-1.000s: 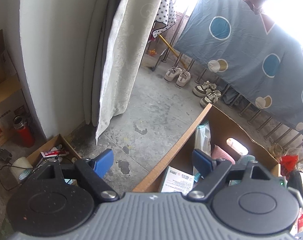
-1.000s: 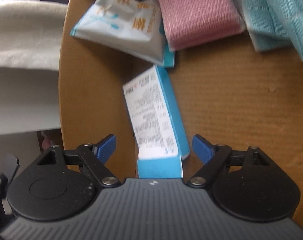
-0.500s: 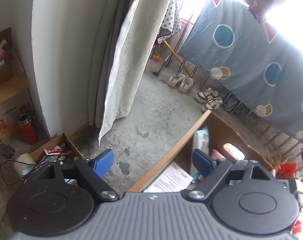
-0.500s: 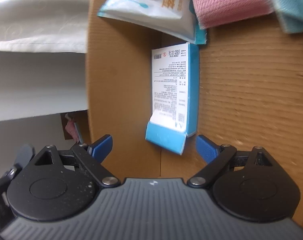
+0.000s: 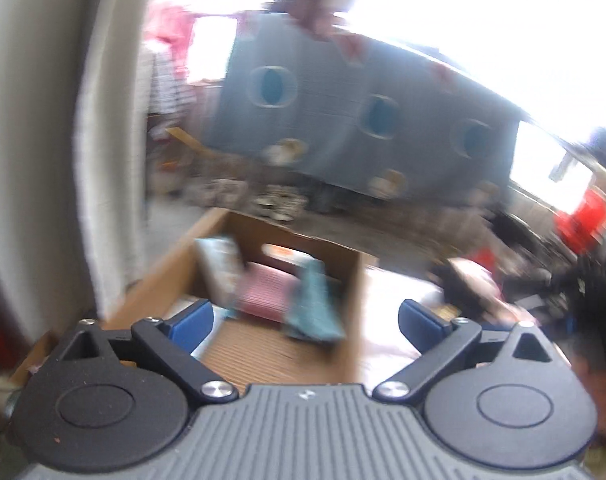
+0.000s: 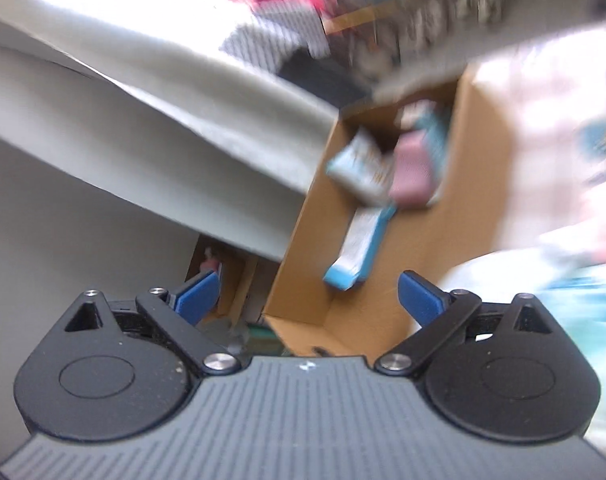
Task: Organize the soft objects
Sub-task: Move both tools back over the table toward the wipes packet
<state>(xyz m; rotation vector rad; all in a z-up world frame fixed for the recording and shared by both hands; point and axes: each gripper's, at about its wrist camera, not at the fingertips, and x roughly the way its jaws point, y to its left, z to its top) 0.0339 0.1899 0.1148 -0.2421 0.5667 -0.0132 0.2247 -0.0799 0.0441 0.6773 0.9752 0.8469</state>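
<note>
The folded pink ribbed cloth lies inside the open brown cardboard box, with a folded teal towel touching it on one side and a pale plastic tissue packet leaning against it on the other. These look light and limp; I judge the cloths would sag if pinched at one corner, so the thick folded edge is the better place to grip, and the packet's film is probably slippery. In the right wrist view a blue-and-white printed carton lies flat on the box floor, nearer the camera than the pink cloth; it looks stiffer than the rest.

The left gripper hangs over the near part of the box, jaws spread wide, having just been opening, nothing between them. The right gripper is likewise spread and empty, jaws just opened wider, above the near end of the box and clear of the carton. Both views are blurred.
</note>
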